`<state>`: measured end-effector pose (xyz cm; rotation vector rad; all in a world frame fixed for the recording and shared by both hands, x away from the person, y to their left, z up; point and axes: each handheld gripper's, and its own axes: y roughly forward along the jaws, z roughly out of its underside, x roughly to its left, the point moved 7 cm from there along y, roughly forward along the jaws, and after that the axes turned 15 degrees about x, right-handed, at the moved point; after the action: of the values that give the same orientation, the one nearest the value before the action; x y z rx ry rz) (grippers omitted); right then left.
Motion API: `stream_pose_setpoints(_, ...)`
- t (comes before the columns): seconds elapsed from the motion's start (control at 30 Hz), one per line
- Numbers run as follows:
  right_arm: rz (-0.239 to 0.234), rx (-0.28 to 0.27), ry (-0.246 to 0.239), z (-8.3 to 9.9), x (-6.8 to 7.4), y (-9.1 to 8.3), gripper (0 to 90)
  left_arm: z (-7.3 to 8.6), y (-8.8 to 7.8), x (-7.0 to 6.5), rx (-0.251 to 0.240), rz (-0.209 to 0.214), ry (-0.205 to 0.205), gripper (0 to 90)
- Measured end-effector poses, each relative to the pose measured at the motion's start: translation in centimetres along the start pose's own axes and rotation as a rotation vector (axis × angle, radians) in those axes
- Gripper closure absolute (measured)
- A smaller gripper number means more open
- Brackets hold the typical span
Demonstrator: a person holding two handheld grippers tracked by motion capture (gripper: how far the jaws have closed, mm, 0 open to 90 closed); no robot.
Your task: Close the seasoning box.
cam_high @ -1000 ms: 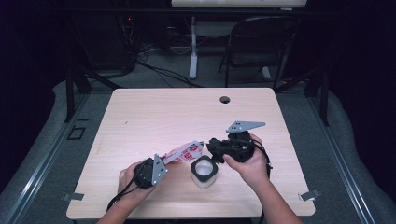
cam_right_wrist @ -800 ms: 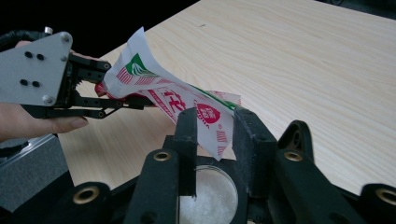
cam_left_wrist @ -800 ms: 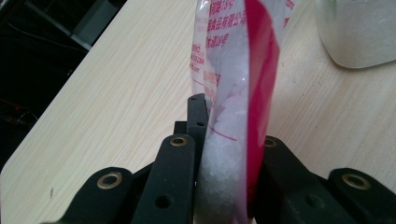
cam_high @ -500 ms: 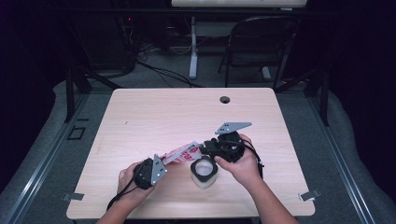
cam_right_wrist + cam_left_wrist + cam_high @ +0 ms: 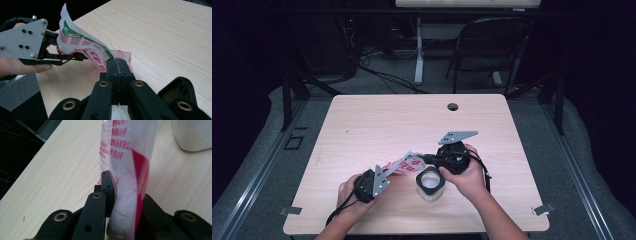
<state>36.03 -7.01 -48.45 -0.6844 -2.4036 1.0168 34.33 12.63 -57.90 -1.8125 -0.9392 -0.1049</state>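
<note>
A plastic packet (image 5: 404, 162) printed in red, white and green is stretched between both grippers above the table's front. My left gripper (image 5: 389, 170) is shut on its lower end; in the left gripper view the packet (image 5: 130, 157), with white powder inside, is pinched between the jaws of the left gripper (image 5: 125, 188). My right gripper (image 5: 425, 160) has just been closing and is shut on the packet's other end (image 5: 82, 45), its jaws (image 5: 117, 61) pressed together on the edge. The right gripper view also has the left gripper (image 5: 78, 57) farther off. A round open jar (image 5: 430, 183) with white contents stands just below the packet.
The light wooden table (image 5: 412, 120) has a cable hole (image 5: 453, 107) near its far edge. A folding chair (image 5: 492, 45) and cables lie on the floor beyond. The jar's pale wall (image 5: 192, 135) is in the left gripper view's top right corner.
The right gripper moved left and down toward the packet and closed on its end. The left gripper stayed in place with the packet.
</note>
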Motion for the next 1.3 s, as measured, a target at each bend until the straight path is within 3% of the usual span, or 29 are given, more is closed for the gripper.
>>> stream_pose_setpoints(0.4,-0.003,-0.049,-0.037,-2.1,1.5,-1.0,90.0,-0.3,-0.3,0.3,-0.045,0.059,-0.078,85.5)
stream_pose_setpoints(0.57,0.005,-0.061,-0.056,-3.1,2.3,-1.2,90.0,-0.4,0.0,0.2,-0.08,0.12,-0.158,85.7)
stream_pose_setpoints(0.6,0.005,-0.061,-0.056,-3.1,2.3,-1.2,90.0,-0.4,0.0,0.2,-0.08,0.12,-0.158,85.6)
stream_pose_setpoints(0.63,0.004,-0.058,-0.064,-3.3,2.5,-1.2,90.0,-0.3,0.3,0.0,-0.089,0.145,-0.191,85.4)
stream_pose_setpoints(0.87,0.01,-0.061,-0.06,-3.5,2.6,-0.7,90.0,0.2,0.7,-0.1,-0.107,0.212,-0.272,85.6)
stream_pose_setpoints(1.0,0.019,-0.065,-0.052,-3.5,2.4,-0.6,86.8,0.6,1.0,-0.1,-0.1,0.22,-0.292,85.9)
stream_pose_setpoints(1.3,0.01,-0.075,-0.036,-3.1,2.1,-0.8,77.9,2.0,1.8,0.8,-0.11,0.312,-0.423,85.5)
